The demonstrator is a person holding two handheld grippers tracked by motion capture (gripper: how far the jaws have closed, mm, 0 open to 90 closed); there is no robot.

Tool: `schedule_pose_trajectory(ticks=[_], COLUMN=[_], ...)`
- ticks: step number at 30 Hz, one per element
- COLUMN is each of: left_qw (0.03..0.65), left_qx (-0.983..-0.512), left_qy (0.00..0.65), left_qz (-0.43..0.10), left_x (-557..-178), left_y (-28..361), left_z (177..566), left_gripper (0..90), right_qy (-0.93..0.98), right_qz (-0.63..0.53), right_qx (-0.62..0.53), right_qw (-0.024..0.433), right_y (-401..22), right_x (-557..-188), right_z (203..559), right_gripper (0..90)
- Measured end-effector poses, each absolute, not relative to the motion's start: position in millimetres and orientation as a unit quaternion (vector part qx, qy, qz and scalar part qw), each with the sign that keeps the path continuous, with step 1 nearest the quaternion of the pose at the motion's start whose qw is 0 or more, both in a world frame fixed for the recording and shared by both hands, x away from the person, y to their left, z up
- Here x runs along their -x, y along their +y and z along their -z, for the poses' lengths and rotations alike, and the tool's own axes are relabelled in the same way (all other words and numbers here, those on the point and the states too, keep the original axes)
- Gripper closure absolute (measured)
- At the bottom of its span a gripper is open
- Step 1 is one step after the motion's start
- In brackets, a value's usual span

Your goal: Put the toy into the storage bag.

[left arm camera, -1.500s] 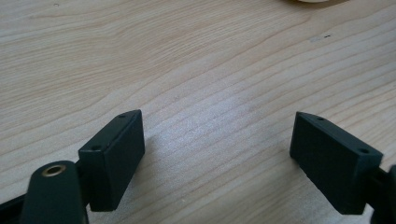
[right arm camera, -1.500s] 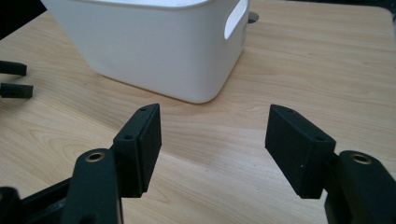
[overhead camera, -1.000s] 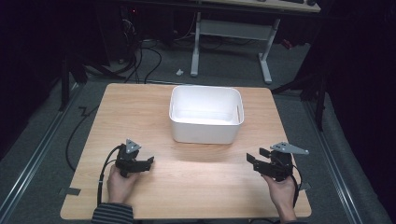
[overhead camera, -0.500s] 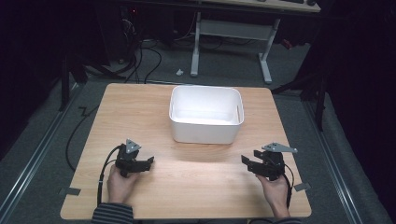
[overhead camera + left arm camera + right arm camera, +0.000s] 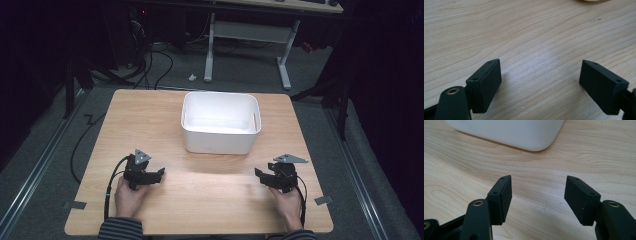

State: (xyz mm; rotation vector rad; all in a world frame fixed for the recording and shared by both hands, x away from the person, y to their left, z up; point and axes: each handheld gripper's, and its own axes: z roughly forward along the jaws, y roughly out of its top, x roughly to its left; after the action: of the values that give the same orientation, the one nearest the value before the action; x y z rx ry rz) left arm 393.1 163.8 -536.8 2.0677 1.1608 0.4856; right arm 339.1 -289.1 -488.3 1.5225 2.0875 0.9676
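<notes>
Both the left claw (image 5: 159, 174) and right claw (image 5: 261, 175) gaped wide and empty low over the counter (image 5: 150, 120), so a careless forward push risked shoving the white tub (image 5: 220, 140).

Grey floor (image 5: 40, 145), dark room

Table (image 5: 150, 115): pale wood, visible grain, matt. Bin (image 5: 220, 142) at 12 o'clock: smooth white plastic. Jaws: matt black.
</notes>
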Motion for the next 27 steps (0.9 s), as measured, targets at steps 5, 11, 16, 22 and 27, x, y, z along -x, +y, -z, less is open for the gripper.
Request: schedule_pose_trajectory(ticks=[5, 11, 16, 22, 27], left_qw=[0.353, 0.353, 0.353, 0.353, 0.353], left_qx=[-0.799, -0.799, -0.799, -0.799, -0.799], left_qy=[0.449, 0.449, 0.449, 0.449, 0.449], left_qz=[-0.188, -0.188, -0.188, -0.188, -0.188], left_x=[-393, -393, -393, -393, -393], left_y=[164, 164, 164, 164, 164], left_z=[537, 537, 537, 537, 537], left_gripper=[18.3, 18.3, 18.3, 18.3, 18.3], right_qy=[0.752, 0.763, 0.765, 0.765, 0.768], right_qz=[-0.333, -0.321, -0.317, -0.314, -0.311], right_qx=[-0.535, -0.525, -0.521, -0.52, -0.517], right_qw=[0.192, 0.197, 0.208, 0.216, 0.216], right_y=[-282, -272, -270, -267, -264], right_x=[-344, -347, -348, -351, -353], right_z=[496, 503, 507, 513, 519], right_gripper=[39.7, 39.6, 40.0, 40.1, 40.0])
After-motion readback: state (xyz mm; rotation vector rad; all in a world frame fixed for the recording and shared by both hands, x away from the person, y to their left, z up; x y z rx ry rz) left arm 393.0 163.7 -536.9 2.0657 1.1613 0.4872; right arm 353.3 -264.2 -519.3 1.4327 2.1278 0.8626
